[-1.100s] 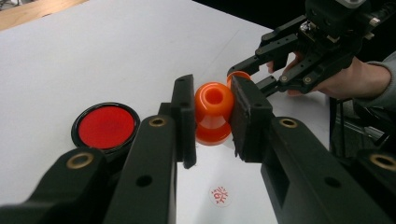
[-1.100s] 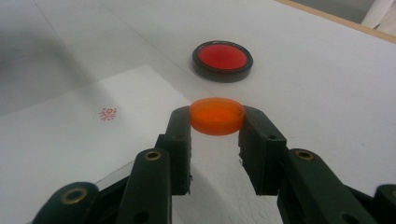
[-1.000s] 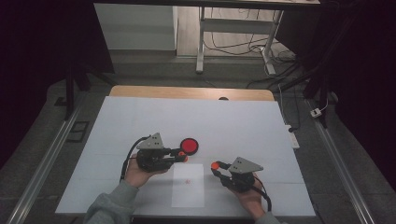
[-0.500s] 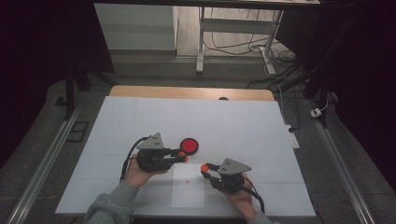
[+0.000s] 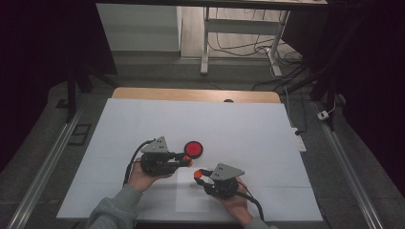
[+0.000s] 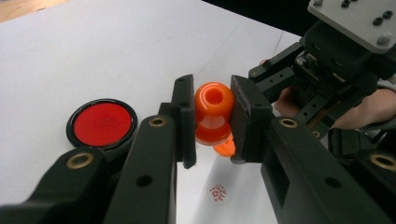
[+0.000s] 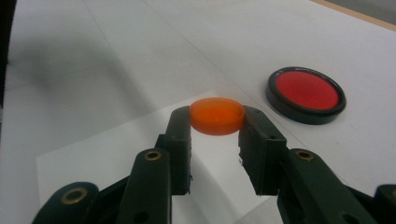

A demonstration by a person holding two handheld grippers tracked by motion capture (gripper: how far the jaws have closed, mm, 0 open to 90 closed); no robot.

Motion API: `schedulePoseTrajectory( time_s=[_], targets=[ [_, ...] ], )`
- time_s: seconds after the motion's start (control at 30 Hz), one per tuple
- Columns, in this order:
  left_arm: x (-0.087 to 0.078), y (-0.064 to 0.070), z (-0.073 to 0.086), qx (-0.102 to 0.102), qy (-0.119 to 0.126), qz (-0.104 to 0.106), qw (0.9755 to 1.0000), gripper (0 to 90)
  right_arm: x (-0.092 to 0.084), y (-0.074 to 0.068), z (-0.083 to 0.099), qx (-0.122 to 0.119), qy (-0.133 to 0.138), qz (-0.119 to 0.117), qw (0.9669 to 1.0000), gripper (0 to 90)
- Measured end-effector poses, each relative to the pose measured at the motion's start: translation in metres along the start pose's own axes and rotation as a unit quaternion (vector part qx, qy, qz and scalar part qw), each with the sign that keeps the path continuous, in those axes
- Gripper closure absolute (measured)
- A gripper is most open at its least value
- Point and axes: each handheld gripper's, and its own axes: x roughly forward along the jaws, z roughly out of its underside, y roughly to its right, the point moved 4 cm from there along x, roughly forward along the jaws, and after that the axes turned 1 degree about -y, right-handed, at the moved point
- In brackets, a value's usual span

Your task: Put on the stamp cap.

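My left gripper is shut on a small orange rounded piece with a hole in its top, held just above the white table. Shut on a flat orange cap, my right gripper holds it level. The cap sits close under and just right of the left gripper's tip, showing in the left gripper view as an orange edge below the piece. A red disc with a black rim lies flat on the table beyond the left gripper's tip.
Both hands work over a white sheet of paper near the front edge of the white table. A small round red-printed sticker lies on it. A wooden strip borders the far side.
My right gripper has moved left with the orange cap, closing in on the left gripper's tip. The left gripper and the red disc have stayed put.
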Motion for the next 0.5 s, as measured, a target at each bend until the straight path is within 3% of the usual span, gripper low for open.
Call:
schedulePoseTrajectory(
  time_s=[0.5],
  targets=[
    [0.0008, 0.0026, -0.0006, 0.001, 0.003, 0.002, 1.0000, 72.3, -0.0005, -0.0006, -0.0011, -0.001, -0.002, -0.001, 1.0000, 64.4]
  ],
)
